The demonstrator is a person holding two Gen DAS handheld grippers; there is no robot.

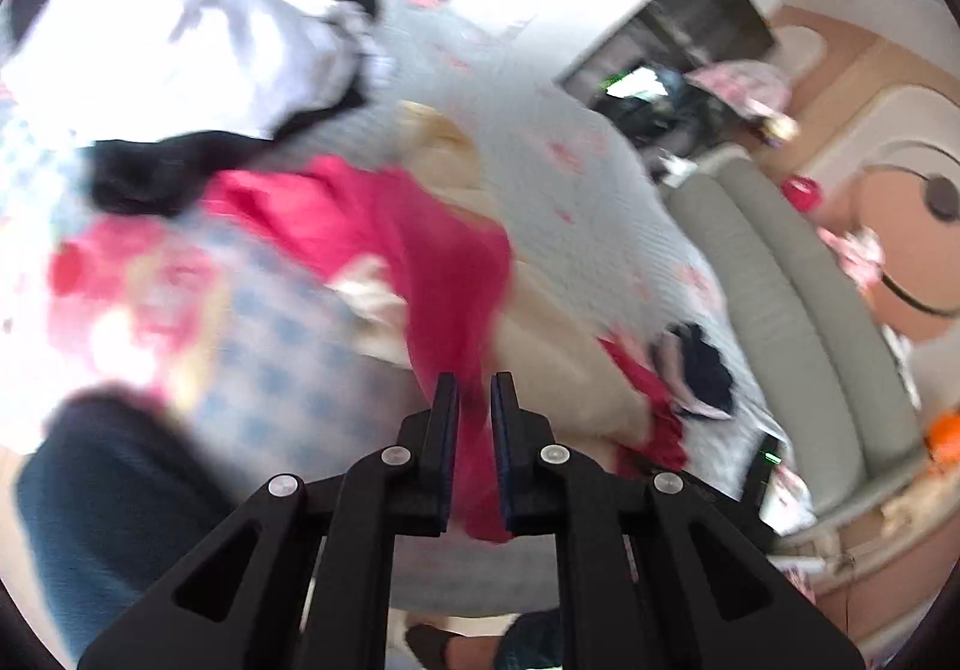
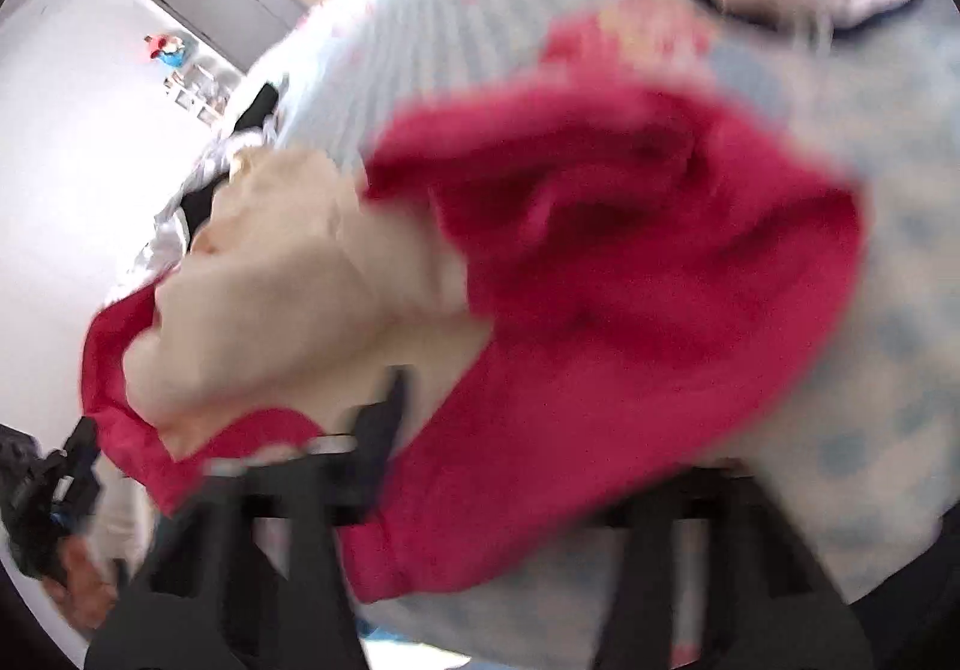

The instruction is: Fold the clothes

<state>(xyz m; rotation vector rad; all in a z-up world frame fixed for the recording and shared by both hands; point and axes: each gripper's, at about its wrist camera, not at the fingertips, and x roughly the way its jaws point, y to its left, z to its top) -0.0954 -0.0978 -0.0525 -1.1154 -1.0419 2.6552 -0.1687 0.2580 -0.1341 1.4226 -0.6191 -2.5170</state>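
Observation:
A pink-red garment (image 1: 420, 250) with a cream lining lies stretched over the bed. My left gripper (image 1: 474, 400) is shut on its hem, and the cloth runs between the fingers. In the right wrist view the same pink-red garment (image 2: 600, 280) fills the frame and drapes over my right gripper (image 2: 480, 430). Its right finger is hidden under the cloth and the view is blurred. The cream lining (image 2: 288, 298) shows at the left.
A pile of white and black clothes (image 1: 180, 39) lies at the far left of the bed. A dark folded garment (image 1: 696, 370) lies near the bed's right edge. A grey sofa (image 1: 810, 322) stands to the right. The bedspread (image 1: 570, 178) is pale blue.

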